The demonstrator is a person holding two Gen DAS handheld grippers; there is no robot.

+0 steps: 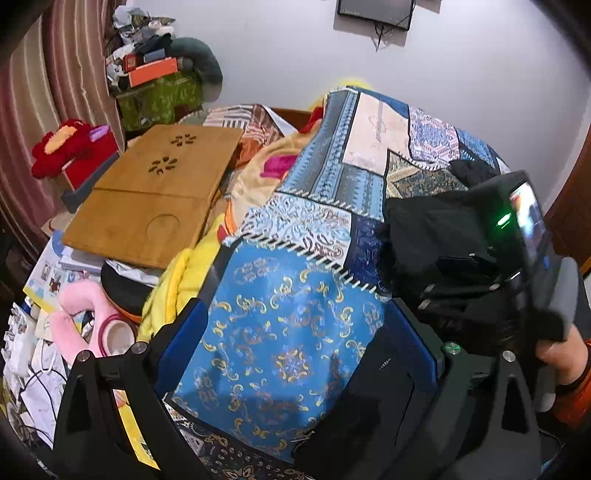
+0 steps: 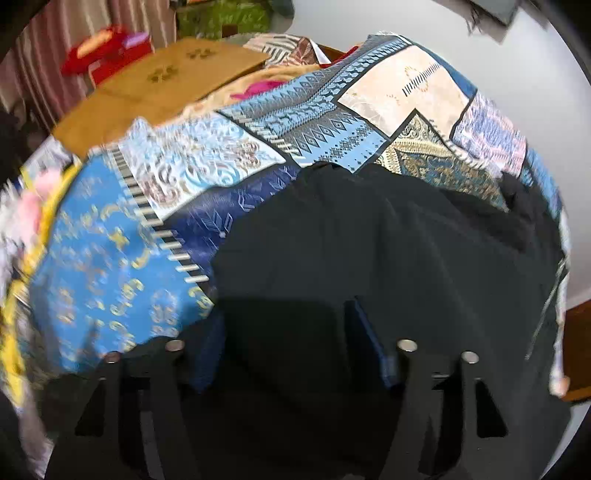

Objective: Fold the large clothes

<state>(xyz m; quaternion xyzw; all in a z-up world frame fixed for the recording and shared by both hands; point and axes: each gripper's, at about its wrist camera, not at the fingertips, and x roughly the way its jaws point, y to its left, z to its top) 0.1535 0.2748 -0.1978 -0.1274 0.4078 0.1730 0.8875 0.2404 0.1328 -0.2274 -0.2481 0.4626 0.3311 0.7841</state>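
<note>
Black garment spread on the patchwork bedspread, both tongs low over it

I see the black garment [image 2: 388, 251] lying on the blue patchwork bedspread [image 1: 295, 332], toward its right side; my right tongs [image 2: 286, 347] sit partly closed with the dark cloth between the blue pads [image 2: 369, 343], though blur keeps me from telling whether they pinch it; my left tongs [image 1: 295, 354] stand wide open over the bright blue patch, holding nothing, a dark edge of the garment just inside the right pad; a hand [image 1: 561, 358] grips the other tool at the right of the left view; beyond the bedspread lie a yellow blanket [image 1: 184, 280], a wooden lap tray [image 1: 155, 192], a pink neck pillow [image 1: 85, 306] and loose papers [image 1: 33, 369]; a red plush flower [image 1: 62, 144] sits by striped curtains [image 1: 55, 74]; the wall [image 1: 443, 74] is plain white, with a dark screen [image 1: 375, 11] mounted high.
</note>
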